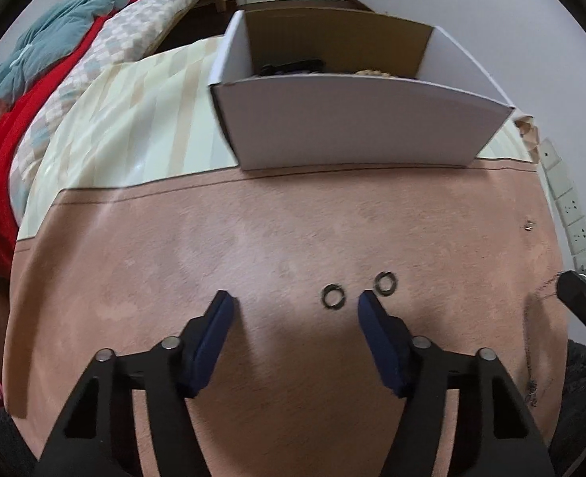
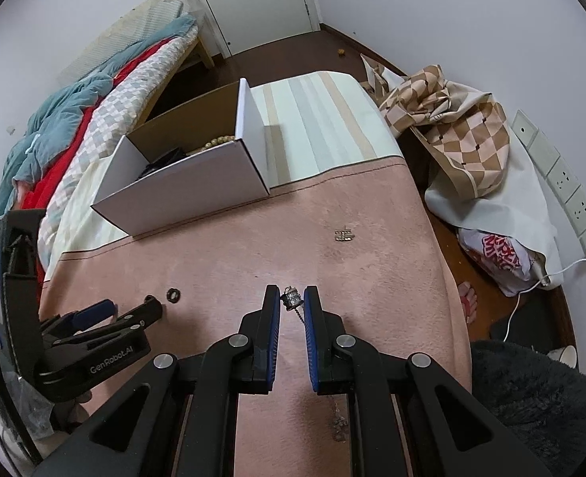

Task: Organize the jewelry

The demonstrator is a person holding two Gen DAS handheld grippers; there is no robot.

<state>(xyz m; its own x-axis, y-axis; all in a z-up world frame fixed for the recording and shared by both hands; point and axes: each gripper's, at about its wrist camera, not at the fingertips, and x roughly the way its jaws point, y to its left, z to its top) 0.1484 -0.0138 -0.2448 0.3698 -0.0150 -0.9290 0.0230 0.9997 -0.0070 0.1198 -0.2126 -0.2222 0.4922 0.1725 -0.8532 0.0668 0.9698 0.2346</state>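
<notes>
On the pink cloth (image 1: 293, 238), the left gripper (image 1: 293, 302) hovers with its jaws spread wide and holding nothing; two small dark rings (image 1: 333, 297) (image 1: 386, 283) lie between and just beyond its fingertips, the right-hand ring near the right fingertip. Behind them stands the open white box (image 1: 356, 127), already containing dark items and beads. Further right, the right gripper (image 2: 291, 298) has its jaws nearly closed on a small silver pendant (image 2: 291, 299), whose chain (image 2: 293, 314) trails back between the fingers, and a small metallic clasp-like piece (image 2: 343, 235) lies apart on the cloth.
</notes>
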